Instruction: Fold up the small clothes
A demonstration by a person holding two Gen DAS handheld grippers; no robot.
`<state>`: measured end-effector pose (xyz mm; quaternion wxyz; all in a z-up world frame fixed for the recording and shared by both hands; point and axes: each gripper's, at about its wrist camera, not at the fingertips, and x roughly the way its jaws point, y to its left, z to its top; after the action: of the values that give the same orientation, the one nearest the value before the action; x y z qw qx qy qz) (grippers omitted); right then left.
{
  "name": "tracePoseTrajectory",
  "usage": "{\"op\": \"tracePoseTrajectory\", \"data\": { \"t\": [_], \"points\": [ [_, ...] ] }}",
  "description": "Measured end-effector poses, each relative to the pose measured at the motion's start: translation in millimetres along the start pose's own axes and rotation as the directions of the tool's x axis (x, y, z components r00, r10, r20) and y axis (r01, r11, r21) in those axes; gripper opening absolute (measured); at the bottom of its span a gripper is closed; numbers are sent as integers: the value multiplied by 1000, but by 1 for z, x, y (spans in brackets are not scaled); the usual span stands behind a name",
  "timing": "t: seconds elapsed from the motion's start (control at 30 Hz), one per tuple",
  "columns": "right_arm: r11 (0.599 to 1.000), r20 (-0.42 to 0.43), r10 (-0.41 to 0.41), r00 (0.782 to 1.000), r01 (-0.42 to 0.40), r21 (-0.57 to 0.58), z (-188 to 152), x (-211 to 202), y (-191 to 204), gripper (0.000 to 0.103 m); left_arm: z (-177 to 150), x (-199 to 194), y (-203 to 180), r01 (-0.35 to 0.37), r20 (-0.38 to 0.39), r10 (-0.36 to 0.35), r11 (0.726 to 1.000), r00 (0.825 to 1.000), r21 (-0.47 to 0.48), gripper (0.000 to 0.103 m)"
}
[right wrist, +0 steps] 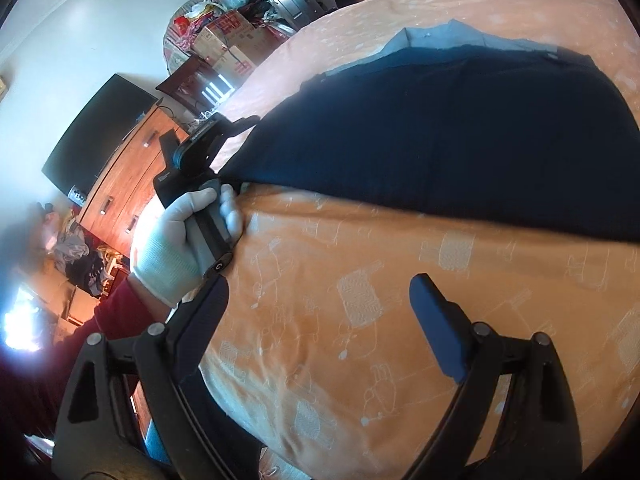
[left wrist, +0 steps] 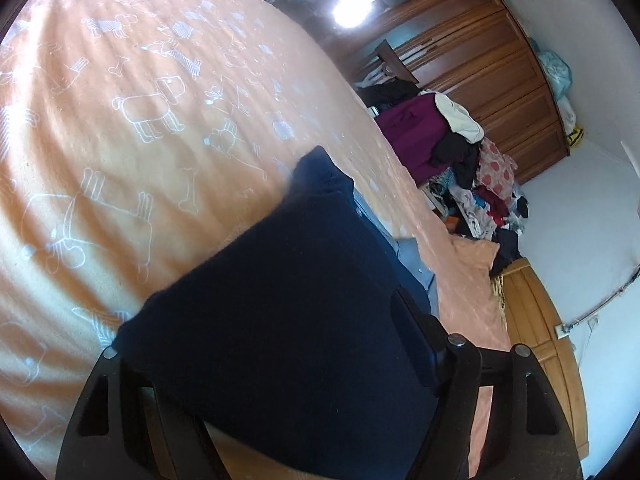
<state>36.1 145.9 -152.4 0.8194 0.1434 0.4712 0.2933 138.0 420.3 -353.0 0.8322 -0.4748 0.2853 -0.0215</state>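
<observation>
Lying flat: one navy garment [right wrist: 460,140]

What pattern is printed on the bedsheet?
The orange bedsheet carries white line-drawn dogs and bones; clearest in the left wrist view.

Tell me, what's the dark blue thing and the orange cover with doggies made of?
The dark blue garment looks like soft, matte knit or fleece cloth: no shine, it drapes limply. The orange bed cover seems thin woven cotton, matte, with wrinkles and printed white dogs. Exact fibres can't be told.
</observation>
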Motion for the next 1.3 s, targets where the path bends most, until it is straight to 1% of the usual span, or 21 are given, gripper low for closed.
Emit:
{"op": "tracePoseTrajectory", "data": {
  "t": [0.03, 0.1, 0.13, 0.17, 0.2, 0.27, 0.3, 0.37, 0.4, 0.53, 0.67, 0.77, 0.87, 0.9, 0.93, 0.97, 1.0, 1.03, 1.13, 1.23, 1.3],
  "points": [
    [1000, 9, 2, 1000, -2, -4, 6, -1, 0, 91, 2, 0, 2, 7, 6, -7, 1000, 1000, -21, 77],
    [1000, 33, 10, 999, -9, -7, 23, -5, 1, 91, 8, 5, 5, 16, -10, -16, 998, 1000, -53, 64],
    [1000, 44, 16, 999, -15, -9, 31, -6, 1, 91, 10, 8, 7, 10, -20, -11, 998, 1000, -59, 38],
    [999, 64, 28, 998, -27, -16, 46, -8, 2, 91, 11, 11, 7, 3, -33, -5, 998, 999, -61, 3],
    [999, 81, 32, 996, -30, -26, 59, -9, 3, 91, 11, 14, 6, -15, -46, 13, 999, 999, -51, 1],
    [998, 124, 49, 991, -42, -56, 95, -8, 6, 91, 8, 12, -15, -25, -35, 28, 998, 999, 63, 2],
    [997, 139, 60, 989, -51, -63, 111, -6, 6, 91, 2, 11, -38, -41, -25, 46, 984, 999, 173, 2],
    [993, 145, 103, 984, -93, -72, 149, 7, 8, 91, -8, 9, -69, -50, -17, 58, 951, 998, 304, 2],
    [990, 135, 127, 983, -118, -71, 164, 16, 7, 91, -16, 9, -88, -59, -5, 66, 921, 998, 386, 2],
    [977, 27, 206, 978, -204, -67, 225, 75, 9, 91, -34, 6, -133, -55, 10, 59, 834, 998, 548, 2],
    [959, -32, 283, 959, -283, 9, 247, 115, -5, 93, -55, 17, -168, -46, -4, 66, 739, 998, 672, 5],
    [961, -39, 271, 962, -269, 59, 247, 129, -30, 93, -79, 26, -190, -1, -49, 58, 659, 997, 752, 7],
    [973, 18, 207, 978, -208, 102, 246, 125, -70, 90, -111, 35, -206, 82, -128, 38, 584, 991, 807, 7],
    [972, 36, 203, 979, -206, 117, 244, 121, -82, 79, -126, 40, -213, 120, -167, 33, 563, 985, 818, 7],
    [969, 46, 202, 978, -207, 138, 242, 118, -96, 59, -133, 42, -217, 133, -182, 34, 550, 983, 825, 8],
    [959, 52, 212, 976, -218, 182, 238, 114, -116, 45, -145, 46, -223, 150, -199, 37, 532, 979, 834, 9],
    [955, 63, 201, 978, -210, 209, 233, 109, -129, 15, -153, 49, -227, 166, -218, 38, 523, 975, 836, 9],
    [953, 69, 188, 980, -199, 229, 229, 103, -140, 10, -159, 53, -231, 177, -232, 42, 519, 972, 836, 10],
    [946, 108, 186, 976, -208, 249, 215, 68, -162, 10, -174, 60, -248, 234, -302, 44, 529, 952, 815, 10],
    [929, 166, 219, 962, -257, 265, 205, 21, -187, 10, -199, 59, -276, 290, -356, 48, 485, 933, 825, 10],
    [906, 186, 236, 954, -285, 313, 194, -2, -218, 10, -220, 65, -294, 338, -408, 54, 469, 911, 816, 10]
  ]
}}
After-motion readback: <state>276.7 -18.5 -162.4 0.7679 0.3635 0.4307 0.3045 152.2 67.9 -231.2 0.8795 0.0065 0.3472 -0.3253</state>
